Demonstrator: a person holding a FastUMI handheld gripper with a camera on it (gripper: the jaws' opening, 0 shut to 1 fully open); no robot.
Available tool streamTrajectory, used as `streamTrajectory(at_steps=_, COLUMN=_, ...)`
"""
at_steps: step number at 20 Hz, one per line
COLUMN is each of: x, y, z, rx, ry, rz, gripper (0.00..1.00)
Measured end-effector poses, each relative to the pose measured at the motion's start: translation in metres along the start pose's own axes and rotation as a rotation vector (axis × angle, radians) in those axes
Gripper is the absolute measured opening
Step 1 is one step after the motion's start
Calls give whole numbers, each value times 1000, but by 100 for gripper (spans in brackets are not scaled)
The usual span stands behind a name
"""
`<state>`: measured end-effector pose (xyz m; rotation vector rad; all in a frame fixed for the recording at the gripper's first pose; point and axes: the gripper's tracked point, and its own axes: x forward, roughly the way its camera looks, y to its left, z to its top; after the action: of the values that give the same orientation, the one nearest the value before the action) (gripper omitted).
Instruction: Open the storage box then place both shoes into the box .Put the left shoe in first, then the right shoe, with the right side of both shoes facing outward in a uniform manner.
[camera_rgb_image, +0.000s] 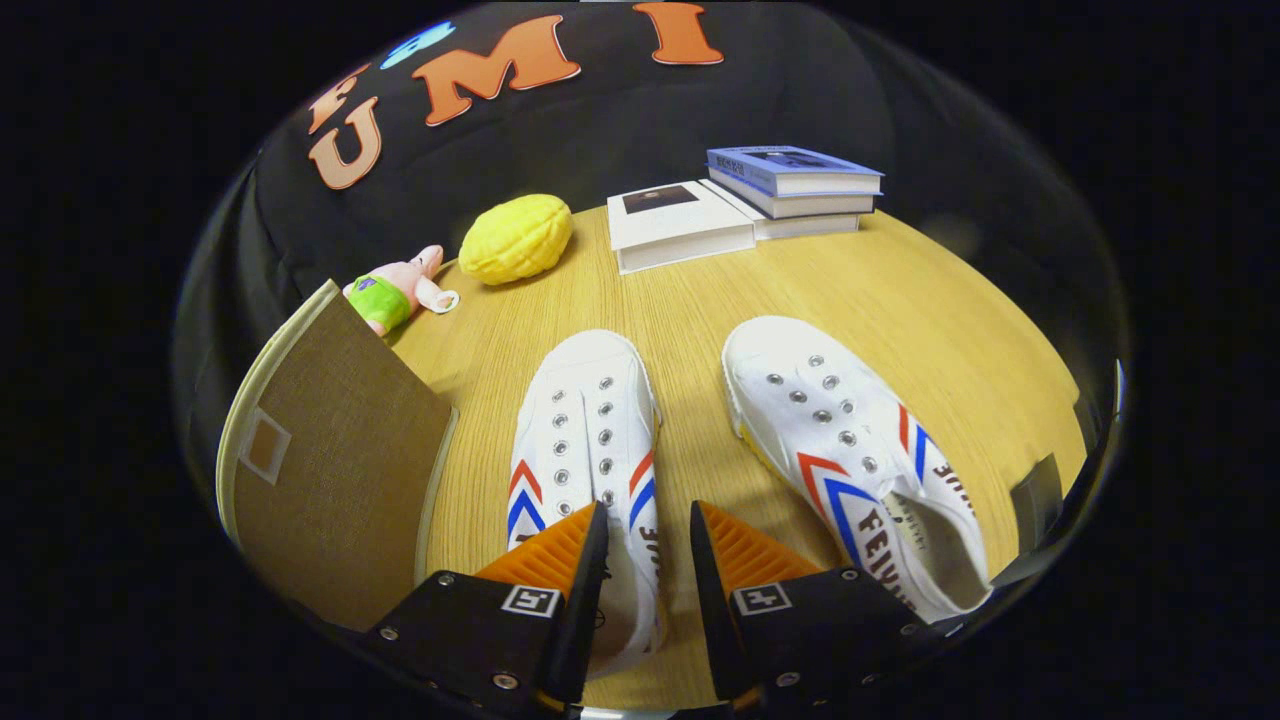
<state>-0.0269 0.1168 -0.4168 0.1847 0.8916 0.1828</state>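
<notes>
Both shoes (590, 440) (850, 450) lie on the bench (700, 300), unboxed. The gripper (648, 545) hangs spread over the centre shoe's rim; the box (330, 470) sits lower left.

Two shoes are laid side by side on table (930, 330): left shoe (585, 430) between fingers (545, 555), right shoe (850, 450) beside, box (330, 470) left, books (740, 200) behind.

Wooden table (900, 300): two shoes (585, 440), box (330, 460), books (790, 180), toys (515, 240).

Two white canvas shoes, left (588, 440) and right (850, 450), carry red-and-blue chevrons. Brown woven fabric storage box (335, 470), cream-edged. Yellow ridged plush (516, 238) on the pale wood-grain table (900, 330). Orange ribbed, black-backed jaws.
</notes>
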Motion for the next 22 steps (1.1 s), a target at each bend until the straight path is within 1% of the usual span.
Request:
streamTrajectory(at_steps=2, x=3, y=1, z=1, rx=3, ry=-2, rz=21, gripper=42)
streamTrajectory(at_steps=3, x=5, y=1, z=0, rx=-2, ry=-6, rz=32, gripper=41)
streamTrajectory(at_steps=5, x=4, y=5, z=-2, rx=35, ry=11, rz=58, gripper=38)
streamTrajectory(at_steps=6, x=5, y=7, z=0, rx=44, ry=8, rz=75, gripper=31)
streamTrajectory(at_steps=7, x=7, y=7, z=0, rx=49, ry=7, rz=67, gripper=19)
streamTrajectory(at_steps=9, x=2, y=5, z=4, rx=86, ry=-14, rz=54, gripper=4)
streamTrajectory(at_steps=11, x=0, y=8, z=5, rx=151, ry=0, rz=63, gripper=1)
streamTrajectory(at_steps=12, x=-3, y=10, z=8, rx=163, ry=6, rz=65, gripper=0)
streamTrajectory(at_steps=13, x=-9, y=9, z=13, rx=156, ry=-4, rz=48, gripper=0)
streamTrajectory(at_steps=15, x=-27, y=13, z=35, rx=147, ry=-49, rz=39, gripper=0)
streamTrajectory(at_steps=18, x=-56, y=32, z=72, rx=183, ry=-116, rz=86, gripper=0)
streamTrajectory(at_steps=22, x=-104, y=67, z=124, rx=159, ry=-239, rz=123, gripper=0)
